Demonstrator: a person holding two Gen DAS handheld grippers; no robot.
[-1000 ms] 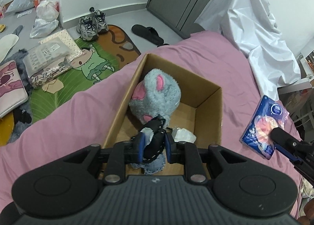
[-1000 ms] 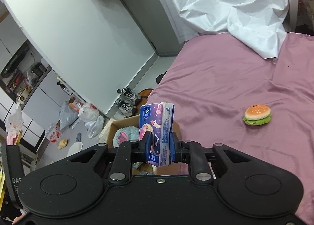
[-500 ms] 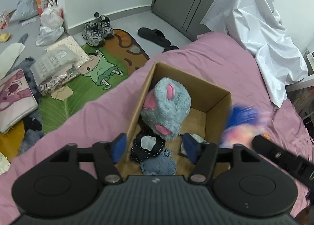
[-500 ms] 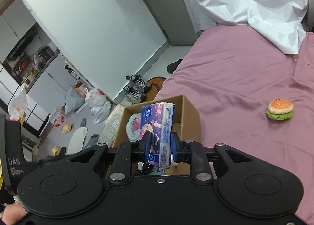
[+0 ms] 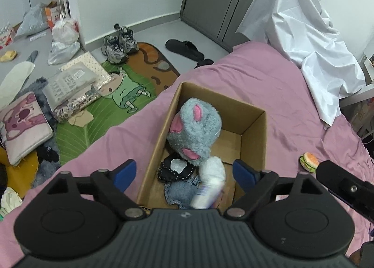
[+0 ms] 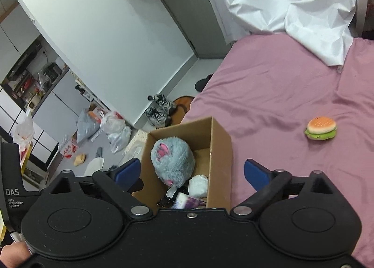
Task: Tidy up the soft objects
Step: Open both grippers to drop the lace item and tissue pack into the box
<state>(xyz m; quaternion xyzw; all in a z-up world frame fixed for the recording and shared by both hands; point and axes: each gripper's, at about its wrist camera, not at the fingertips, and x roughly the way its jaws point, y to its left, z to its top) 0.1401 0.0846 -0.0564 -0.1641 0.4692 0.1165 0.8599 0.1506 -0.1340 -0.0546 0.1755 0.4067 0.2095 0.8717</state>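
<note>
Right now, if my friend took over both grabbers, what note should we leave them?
Left gripper: jaws opening, nothing between them, above the box.
Right gripper: jaws opening, nothing held, also over the box.
In the box: grey plush, black pouch, denim piece, white fluffy thing, tissue pack, blurred in the picture.
Left: the burger toy lies on the pink bed, apart from the box. Probably fetch it next.

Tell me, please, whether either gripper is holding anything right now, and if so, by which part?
Nothing is held. The left gripper and right gripper are both opening with nothing between their pads; the tissue pack lies loose inside the cardboard box.
</note>
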